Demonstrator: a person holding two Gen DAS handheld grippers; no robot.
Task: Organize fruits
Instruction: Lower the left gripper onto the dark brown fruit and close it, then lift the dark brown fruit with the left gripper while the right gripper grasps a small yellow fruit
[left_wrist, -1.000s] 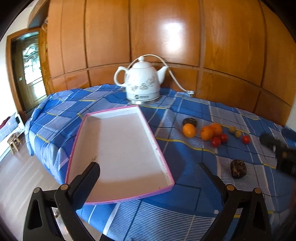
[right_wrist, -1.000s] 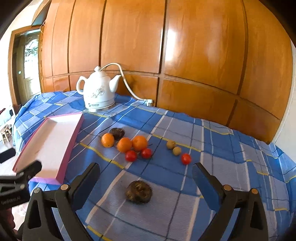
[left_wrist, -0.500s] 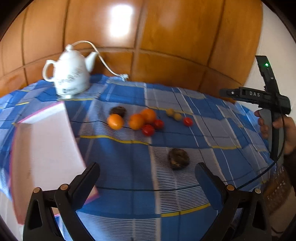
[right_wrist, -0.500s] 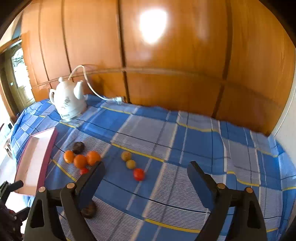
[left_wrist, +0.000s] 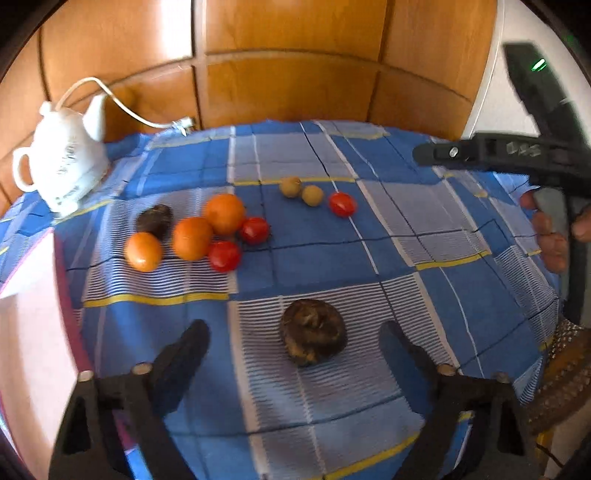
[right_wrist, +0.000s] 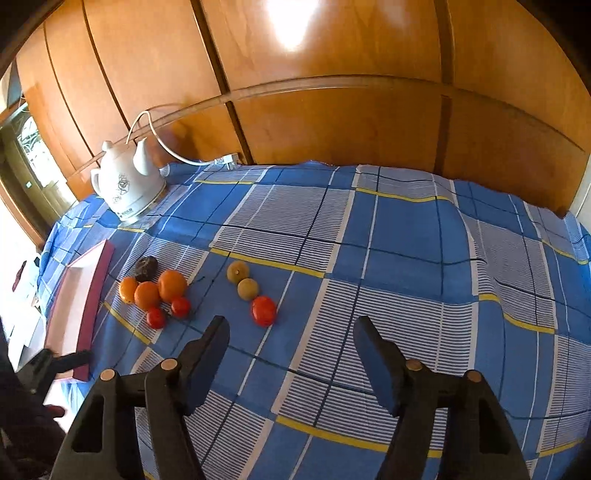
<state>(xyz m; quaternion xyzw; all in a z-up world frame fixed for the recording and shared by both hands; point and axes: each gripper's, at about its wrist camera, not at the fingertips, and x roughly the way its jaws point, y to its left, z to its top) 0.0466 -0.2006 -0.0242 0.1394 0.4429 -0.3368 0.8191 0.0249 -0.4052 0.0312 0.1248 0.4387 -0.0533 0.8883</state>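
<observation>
My left gripper (left_wrist: 293, 332) is open and empty, with a dark brown wrinkled fruit (left_wrist: 312, 341) on the cloth between its fingers, just ahead of them. Beyond lie three oranges (left_wrist: 192, 238), another dark fruit (left_wrist: 154, 220), three red tomatoes (left_wrist: 223, 255) and two small yellow-brown fruits (left_wrist: 312, 194). The pink-rimmed white tray (left_wrist: 26, 314) sits at the left. My right gripper (right_wrist: 290, 332) is open and empty above the cloth, just right of a tomato (right_wrist: 263, 311). The oranges (right_wrist: 171, 284) and the tray (right_wrist: 83, 295) lie to its left.
A white electric kettle (left_wrist: 61, 173) with a cord stands at the back left, against a wooden panelled wall (left_wrist: 295, 55). The blue checked cloth (right_wrist: 406, 258) covers the table. The right gripper's body (left_wrist: 517, 155) and the hand holding it show at the right of the left wrist view.
My left gripper swung right, away from the tray, and came in close to the near dark fruit. My right gripper moved right and forward, past that fruit toward the lone tomato.
</observation>
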